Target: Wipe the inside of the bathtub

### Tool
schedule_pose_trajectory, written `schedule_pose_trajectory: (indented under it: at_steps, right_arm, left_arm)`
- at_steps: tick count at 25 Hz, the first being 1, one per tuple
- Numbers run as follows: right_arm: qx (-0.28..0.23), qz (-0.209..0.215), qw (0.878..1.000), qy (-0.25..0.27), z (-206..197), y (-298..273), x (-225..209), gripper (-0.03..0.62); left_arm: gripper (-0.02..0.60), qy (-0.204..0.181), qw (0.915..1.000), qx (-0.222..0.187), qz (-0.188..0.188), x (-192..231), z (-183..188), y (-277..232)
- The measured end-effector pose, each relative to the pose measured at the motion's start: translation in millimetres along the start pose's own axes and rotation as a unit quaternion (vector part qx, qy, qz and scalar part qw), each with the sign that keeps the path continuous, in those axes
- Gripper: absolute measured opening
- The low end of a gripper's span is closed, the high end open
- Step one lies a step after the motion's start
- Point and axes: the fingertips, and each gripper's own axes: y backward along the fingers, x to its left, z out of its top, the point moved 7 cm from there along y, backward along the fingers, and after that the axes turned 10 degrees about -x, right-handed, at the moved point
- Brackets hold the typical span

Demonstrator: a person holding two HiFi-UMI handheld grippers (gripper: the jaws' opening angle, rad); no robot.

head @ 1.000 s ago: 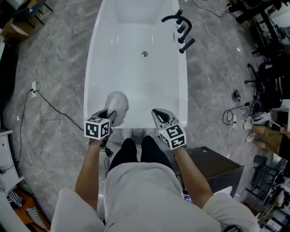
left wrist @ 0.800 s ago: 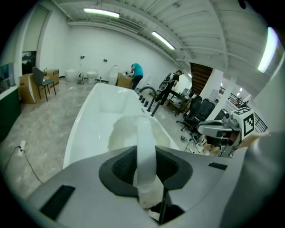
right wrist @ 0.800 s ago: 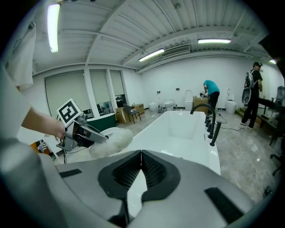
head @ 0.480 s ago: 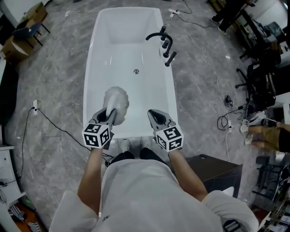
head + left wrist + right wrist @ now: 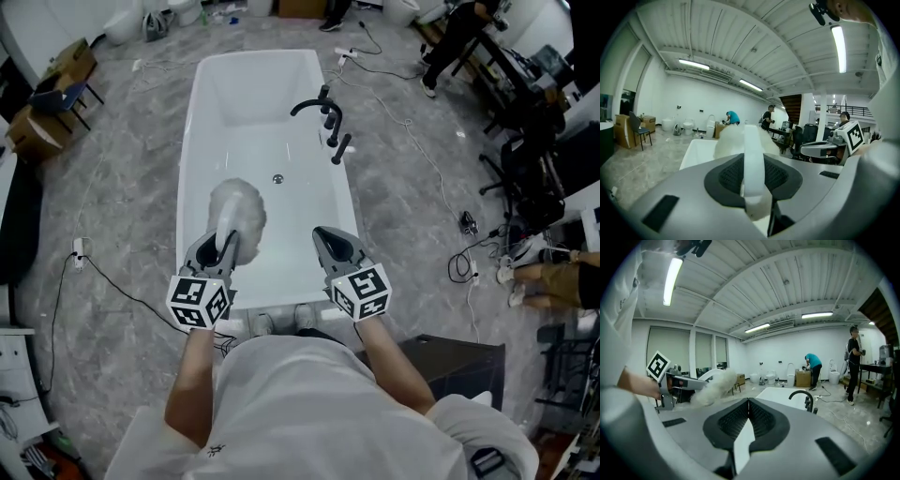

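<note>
The white bathtub point(image 5: 202, 150) lies lengthwise ahead of me, with a black faucet point(image 5: 323, 114) on its right rim and a drain point(image 5: 277, 178) in the floor. My left gripper point(image 5: 225, 241) is shut on the white handle of a fluffy white duster point(image 5: 236, 214), held above the tub's near end. In the left gripper view the handle point(image 5: 753, 159) runs up between the jaws to the fluffy head point(image 5: 733, 139). My right gripper point(image 5: 329, 236) hovers beside it over the near right rim, shut with nothing in it point(image 5: 748, 401). The right gripper view shows the tub point(image 5: 780, 397) and faucet point(image 5: 802, 397).
Grey marble floor surrounds the tub. A cable and socket point(image 5: 78, 251) lie at the left, cardboard boxes point(image 5: 37, 122) at the far left. A dark box point(image 5: 450, 361) stands at my right. Chairs and desks point(image 5: 534, 159) crowd the right side, with more cables point(image 5: 464, 244).
The view has pulled back and up, so the whole tub now shows and looks smaller. Both grippers stay over the near end, the duster still held.
</note>
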Motion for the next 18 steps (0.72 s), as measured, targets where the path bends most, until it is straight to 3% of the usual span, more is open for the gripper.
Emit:
schedule_pose_trajectory:
  at_steps: [5, 18]
  right_arm:
    - [-0.018, 0.002, 1.0, -0.008, 11.3, -1.6, 0.4, 0.02]
    - [-0.016, -0.008, 1.0, -0.014, 8.6, -6.0, -5.5, 0.018]
  left_arm:
    - [0.097, -0.02, 0.9995, -0.025, 0.003, 1.6, 16.9, 5.8]
    - [0.097, -0.026, 0.9995, -0.013, 0.016, 10.3, 3.0, 5.8]
